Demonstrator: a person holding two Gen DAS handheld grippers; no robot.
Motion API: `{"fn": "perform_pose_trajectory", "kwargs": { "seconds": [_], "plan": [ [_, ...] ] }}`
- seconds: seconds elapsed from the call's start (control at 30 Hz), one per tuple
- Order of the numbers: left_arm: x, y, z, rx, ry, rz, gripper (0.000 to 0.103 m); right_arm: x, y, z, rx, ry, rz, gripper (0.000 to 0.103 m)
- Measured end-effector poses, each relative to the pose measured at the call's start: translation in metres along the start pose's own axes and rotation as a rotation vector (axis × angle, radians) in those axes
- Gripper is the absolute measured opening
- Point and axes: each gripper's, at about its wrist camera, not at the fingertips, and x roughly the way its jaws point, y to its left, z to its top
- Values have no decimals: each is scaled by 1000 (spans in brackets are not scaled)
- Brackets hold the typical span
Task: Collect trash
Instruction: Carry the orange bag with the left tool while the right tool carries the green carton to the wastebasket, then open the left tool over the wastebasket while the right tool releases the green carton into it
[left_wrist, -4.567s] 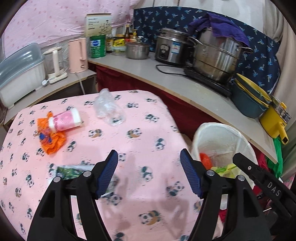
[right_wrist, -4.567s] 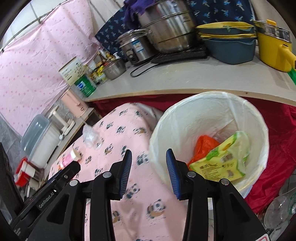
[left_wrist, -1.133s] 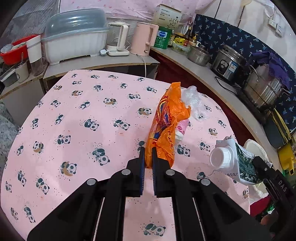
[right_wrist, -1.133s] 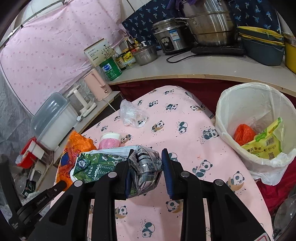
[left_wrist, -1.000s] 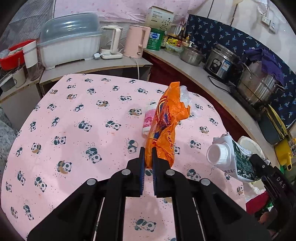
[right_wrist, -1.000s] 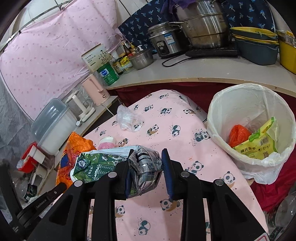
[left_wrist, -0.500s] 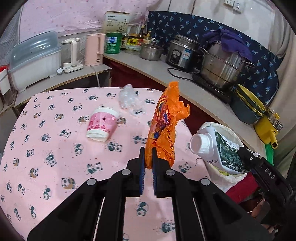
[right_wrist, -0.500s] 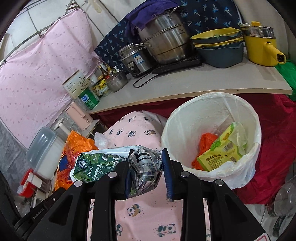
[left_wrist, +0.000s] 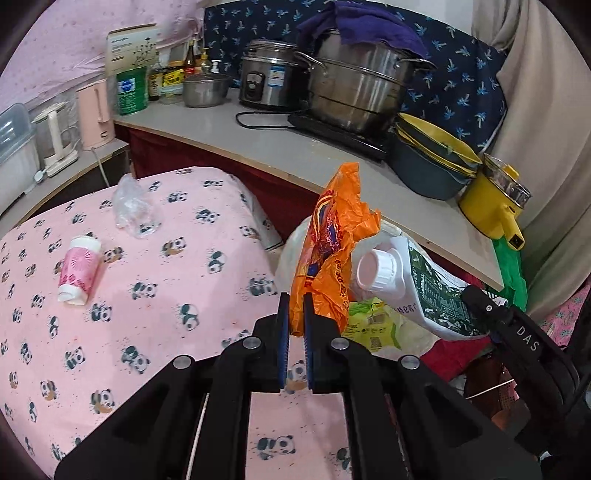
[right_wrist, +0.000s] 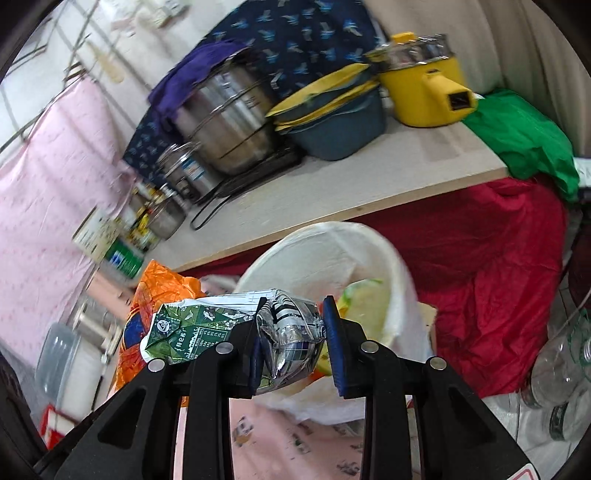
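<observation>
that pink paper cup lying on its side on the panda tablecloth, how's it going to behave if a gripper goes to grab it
The pink cup lies on its side, so a nudge would probably roll it in a curve across the tablecloth. It looks like thin paper and empty, likely light, and could crush under firm jaws. Its white lid seems on, which may stiffen that end.

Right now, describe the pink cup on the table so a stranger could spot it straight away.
Find the table with the pink panda cloth. The cup lies on its side near the far left, just short of the crumpled clear bag. It alone is pink, with a sunburst print and white ends.
</observation>
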Motion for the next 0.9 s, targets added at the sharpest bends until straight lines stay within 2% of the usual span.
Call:
{"fn": "perform_pose_trajectory", "kwargs": {
  "seconds": [0.2, 0.4, 0.5, 0.67, 0.8, 0.9],
  "plan": [
    [36, -39, 9, 69, 32, -56, 7, 7, -37, 17, 78, -39, -110, 28],
    [69, -51, 7, 75, 85, -78, 9, 14, -56, 27, 87, -63, -163, 28],
    [79, -51, 6, 94, 77, -48, 11, 22, -59, 31, 95, -61, -172, 28],
    [79, -33, 8, 57, 58, -14, 35, 35, -50, 31, 73, -45, -147, 28],
    [75, -14, 8, 35, 49, 19, 38, 51, -35, 28, 50, -13, -113, 28],
    [70, 3, 6, 9, 37, 40, 44, 62, -19, 26, 24, 6, -85, 33]
  ]
}}
